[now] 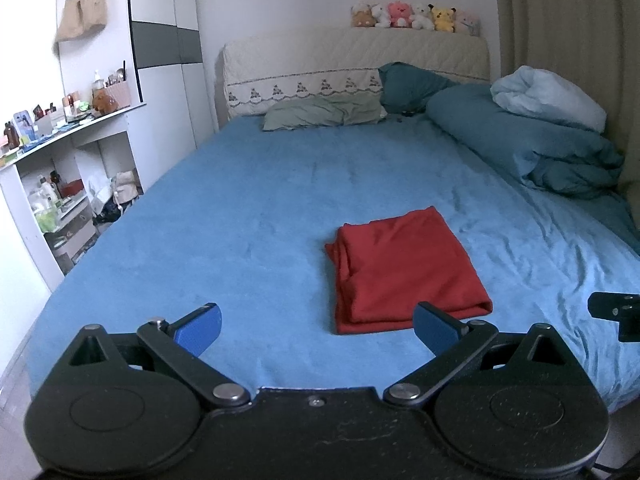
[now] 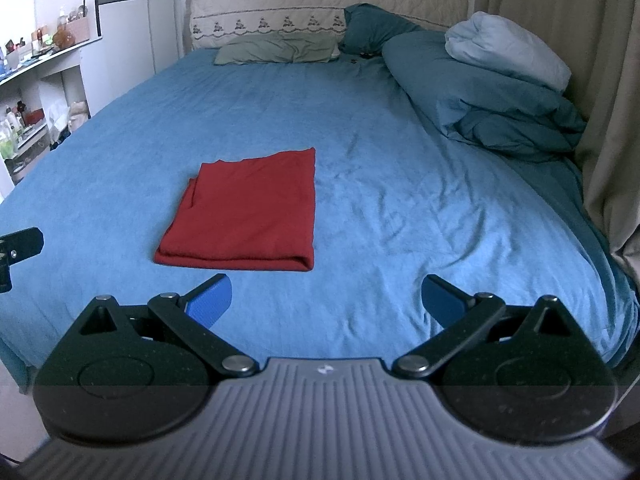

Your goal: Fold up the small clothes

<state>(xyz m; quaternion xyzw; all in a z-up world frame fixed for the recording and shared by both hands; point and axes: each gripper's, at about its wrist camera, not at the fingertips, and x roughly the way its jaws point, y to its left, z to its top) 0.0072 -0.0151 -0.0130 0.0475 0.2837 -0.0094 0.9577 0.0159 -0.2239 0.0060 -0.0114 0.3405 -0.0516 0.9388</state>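
A red garment [image 1: 404, 270] lies folded into a neat rectangle on the blue bed sheet [image 1: 240, 208]. It also shows in the right wrist view [image 2: 248, 212], left of centre. My left gripper [image 1: 318, 330] is open and empty, held over the bed's near edge just short of the garment's near left corner. My right gripper [image 2: 326, 300] is open and empty, near the front edge to the right of the garment. Part of the right gripper [image 1: 616, 312] shows at the right edge of the left wrist view, and part of the left gripper [image 2: 18, 246] shows at the left edge of the right wrist view.
A bunched teal duvet [image 2: 492, 96] with a pale blue blanket [image 2: 508, 48] lies along the bed's right side by a curtain [image 2: 600, 80]. Pillows [image 1: 324, 114] and a headboard [image 1: 340, 64] with plush toys [image 1: 412, 16] are at the far end. Cluttered white shelves [image 1: 60, 168] stand left.
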